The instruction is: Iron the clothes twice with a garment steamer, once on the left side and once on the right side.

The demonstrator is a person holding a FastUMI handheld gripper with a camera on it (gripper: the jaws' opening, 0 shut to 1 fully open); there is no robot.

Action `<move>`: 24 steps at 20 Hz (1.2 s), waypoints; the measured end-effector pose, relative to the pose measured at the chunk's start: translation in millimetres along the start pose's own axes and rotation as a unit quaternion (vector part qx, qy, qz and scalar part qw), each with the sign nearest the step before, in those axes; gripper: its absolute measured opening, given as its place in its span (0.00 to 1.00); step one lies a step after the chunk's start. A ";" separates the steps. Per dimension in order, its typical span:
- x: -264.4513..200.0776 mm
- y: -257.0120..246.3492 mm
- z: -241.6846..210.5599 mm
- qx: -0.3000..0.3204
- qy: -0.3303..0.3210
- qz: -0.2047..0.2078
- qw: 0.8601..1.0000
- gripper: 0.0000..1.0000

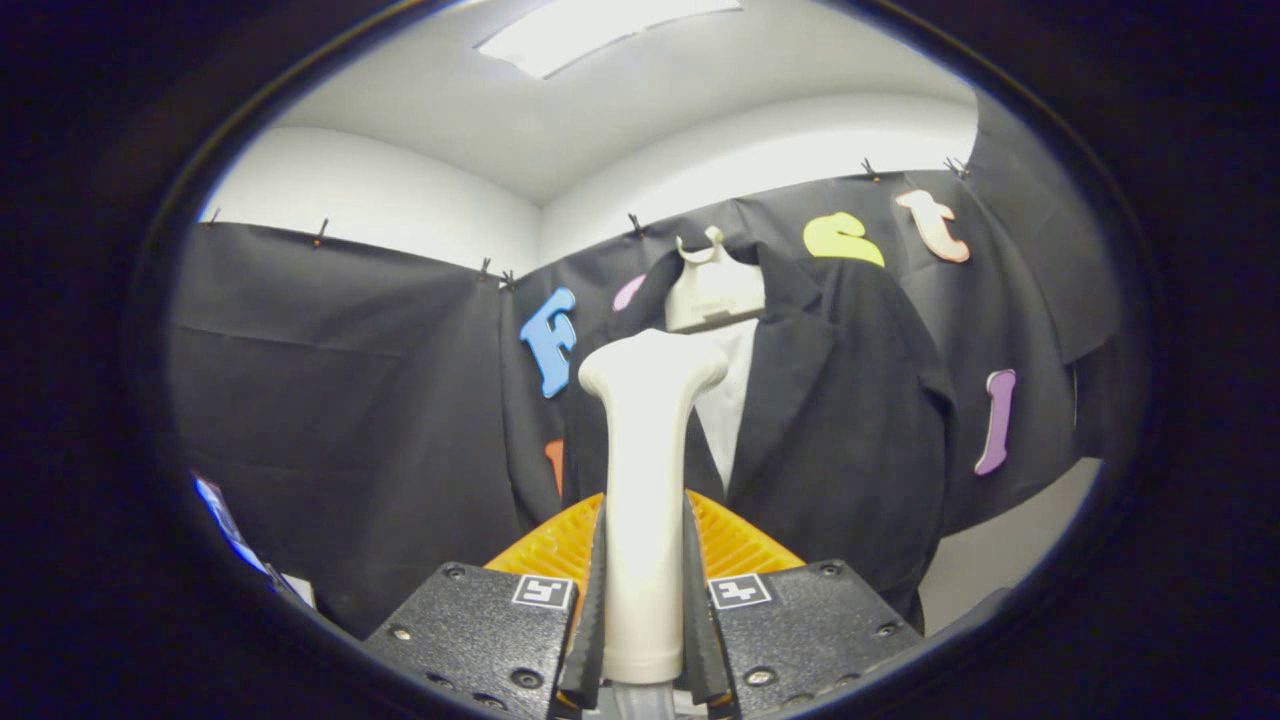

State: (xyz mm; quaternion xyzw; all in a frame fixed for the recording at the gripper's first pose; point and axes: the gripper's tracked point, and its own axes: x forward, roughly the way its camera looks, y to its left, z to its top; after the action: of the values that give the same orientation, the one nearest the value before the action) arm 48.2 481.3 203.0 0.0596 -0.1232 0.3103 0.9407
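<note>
My gripper (pixel 645 600) is shut on the handle of a cream garment steamer (pixel 648 440), both fingers pressing its sides. The steamer stands upright between the fingers, its wide head up toward the garment's chest. Beyond it hangs a black jacket (pixel 840 400) on a cream hanger (pixel 712 290), with a white lining or shirt (pixel 730 390) showing at the open front. The steamer head sits in front of the jacket's left lapel area; I cannot tell whether it touches the cloth.
Black cloth walls (pixel 330 400) close the booth behind and to the left of the jacket. A pale floor or wall patch (pixel 1010 540) shows below right of the jacket. A ceiling light (pixel 600 30) glows overhead.
</note>
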 end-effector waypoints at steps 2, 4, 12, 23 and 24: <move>16.7 8.6 17.4 -0.014 -0.022 0.007 1.000 0.36; 32.1 16.0 30.7 -0.026 -0.040 0.010 0.999 0.36; 90.6 22.8 43.5 -0.051 -0.054 -0.009 0.997 0.36; 85.1 18.6 -2.5 -0.075 -0.017 -0.026 0.997 0.36; 83.7 17.3 -5.2 -0.074 -0.014 -0.027 0.997 0.36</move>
State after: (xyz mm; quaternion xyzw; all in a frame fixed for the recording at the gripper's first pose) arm 103.9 543.8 221.1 -0.0028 -0.1577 0.2743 0.9486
